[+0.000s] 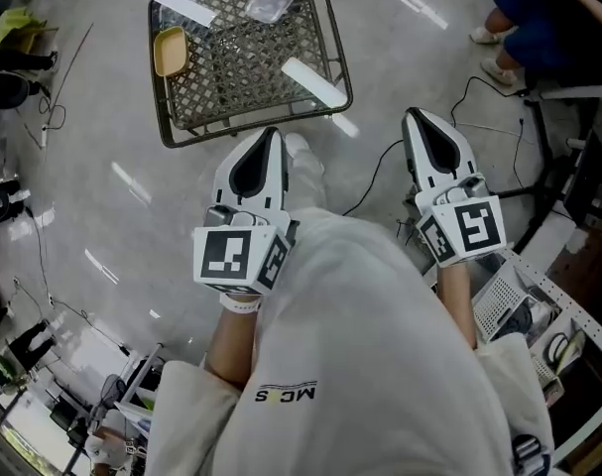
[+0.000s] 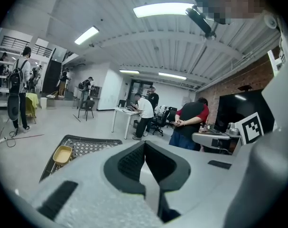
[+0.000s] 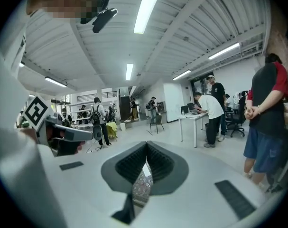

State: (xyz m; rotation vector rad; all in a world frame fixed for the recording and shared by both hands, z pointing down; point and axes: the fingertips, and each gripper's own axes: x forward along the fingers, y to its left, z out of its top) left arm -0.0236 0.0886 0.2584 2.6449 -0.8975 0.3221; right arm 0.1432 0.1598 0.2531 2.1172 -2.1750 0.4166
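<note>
A person holds two grippers over a grey floor (image 1: pixel 102 196), both with jaws pressed together at the tips and nothing between them. A white garment (image 1: pixel 380 355) fills the lower head view and hides the hands and most of both forearms. The left gripper (image 1: pixel 272 133) points at the near rim of a wire basket (image 1: pixel 243 122), its tip just short of that rim. The right gripper (image 1: pixel 413 114) is off to the basket's right, apart from it. The basket's far edge is cut off at the top of the frame, as is part of a clear container (image 1: pixel 271 0) lying inside. A yellow dish (image 1: pixel 170 51) sits by the basket's left wall. Whether the pale strips on the mesh are glare or objects cannot be told. In the right gripper view only a sliver of mesh shows below the closed tips.
</note>
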